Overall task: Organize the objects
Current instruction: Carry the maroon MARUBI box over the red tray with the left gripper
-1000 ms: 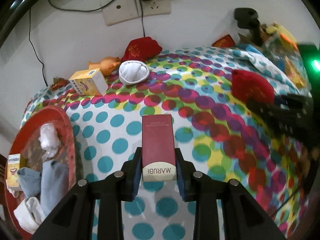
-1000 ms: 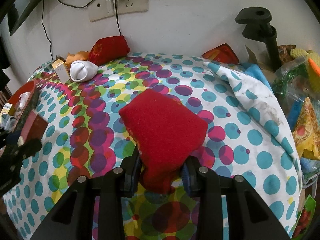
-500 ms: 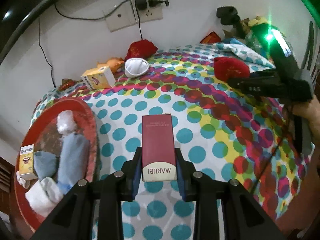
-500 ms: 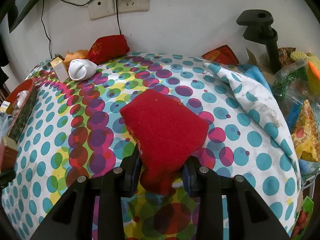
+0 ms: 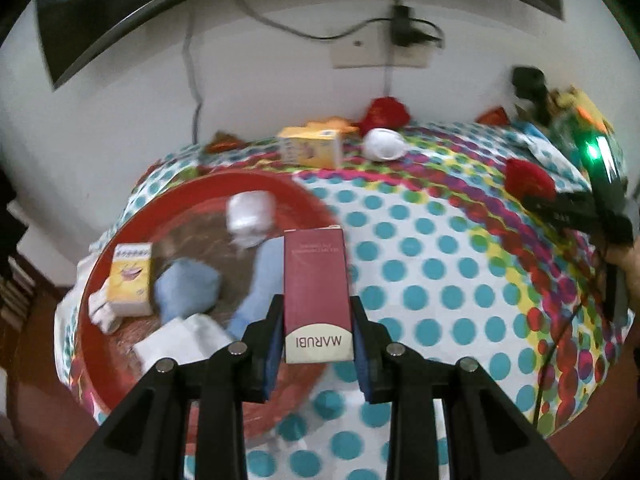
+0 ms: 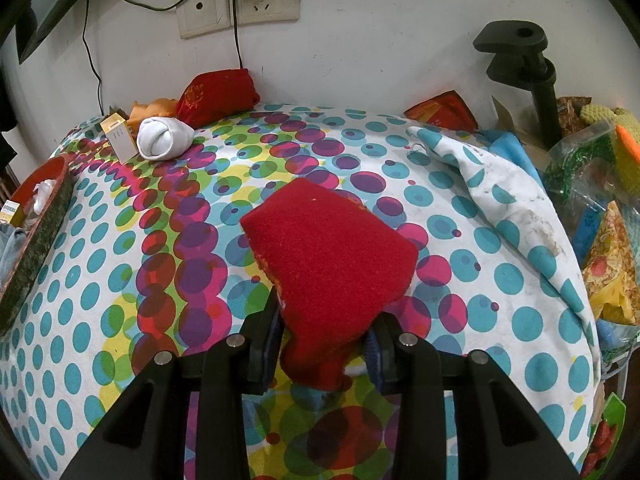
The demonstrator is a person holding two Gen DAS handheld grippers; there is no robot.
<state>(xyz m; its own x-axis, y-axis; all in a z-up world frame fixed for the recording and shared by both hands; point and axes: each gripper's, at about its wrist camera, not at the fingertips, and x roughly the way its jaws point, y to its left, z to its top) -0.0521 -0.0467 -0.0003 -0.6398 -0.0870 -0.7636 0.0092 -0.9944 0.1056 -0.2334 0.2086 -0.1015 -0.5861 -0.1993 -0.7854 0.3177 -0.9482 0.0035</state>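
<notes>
My left gripper [image 5: 316,320] is shut on a dark red MARUBI box [image 5: 316,292], held above the right rim of a round red tray [image 5: 120,240]. The tray holds a yellow box [image 5: 130,278], blue socks [image 5: 188,288] and white socks [image 5: 250,216]. My right gripper [image 6: 324,332] is shut on a red cloth pouch [image 6: 332,256] above the dotted tablecloth [image 6: 120,280]. In the left wrist view that same gripper [image 5: 560,204] and its pouch [image 5: 528,176] appear at far right. A yellow box [image 5: 312,148], a white rolled sock [image 5: 384,144] and a red pouch [image 5: 386,112] sit near the wall.
An orange toy [image 6: 154,110] lies by the far red pouch [image 6: 218,96]. Wall sockets with plugs and cables [image 6: 240,4] hang above. A black clamp stand [image 6: 520,68], snack bags [image 6: 608,256] and a folded dotted cloth [image 6: 500,196] crowd the right side. The tray [image 6: 36,232] is at the left edge.
My left gripper has carried the MARUBI box leftward and up, from over the dotted cloth to over the red tray's rim. The right gripper and its red pouch stayed still.
</notes>
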